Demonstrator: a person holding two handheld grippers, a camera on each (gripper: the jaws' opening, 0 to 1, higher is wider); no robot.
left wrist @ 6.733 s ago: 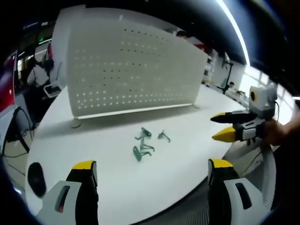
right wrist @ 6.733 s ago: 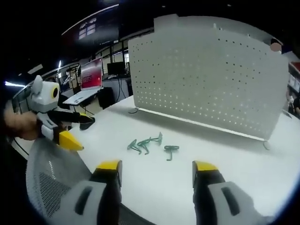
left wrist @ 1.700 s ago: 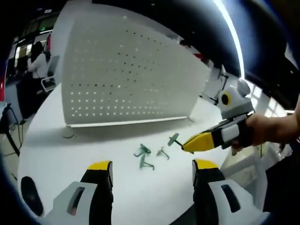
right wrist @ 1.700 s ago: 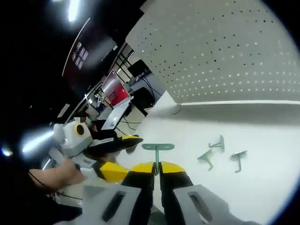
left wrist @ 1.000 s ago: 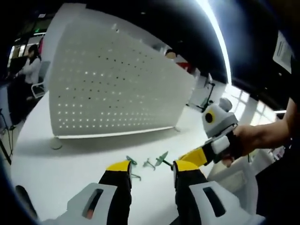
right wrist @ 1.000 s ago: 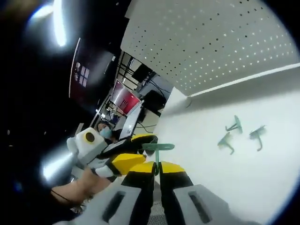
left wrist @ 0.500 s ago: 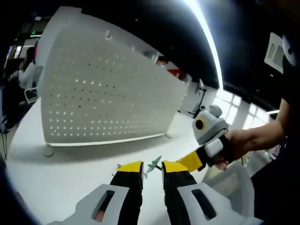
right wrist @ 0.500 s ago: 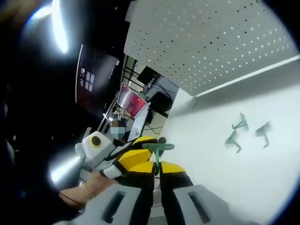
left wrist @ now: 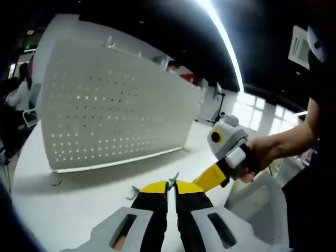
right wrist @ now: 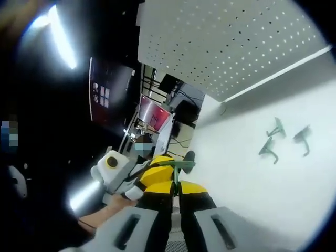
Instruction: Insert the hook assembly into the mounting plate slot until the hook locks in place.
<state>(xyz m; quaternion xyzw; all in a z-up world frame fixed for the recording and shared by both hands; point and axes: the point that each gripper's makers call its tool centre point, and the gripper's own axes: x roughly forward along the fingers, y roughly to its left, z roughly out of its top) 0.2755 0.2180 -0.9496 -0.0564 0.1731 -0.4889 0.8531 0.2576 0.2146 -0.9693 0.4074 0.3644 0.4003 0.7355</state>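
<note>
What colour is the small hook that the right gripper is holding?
The hook is green, a muted teal shade. It shows best in the right gripper view, clamped between the right gripper jaws.

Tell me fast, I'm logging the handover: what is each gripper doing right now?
Left gripper: shut on the green hook.
Right gripper: shut on the same green hook.

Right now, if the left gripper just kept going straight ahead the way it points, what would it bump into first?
Probably the white pegboard. The left gripper, jaws shut on a green hook, points over bare table toward its lower edge, though depth is hard to judge.
</note>
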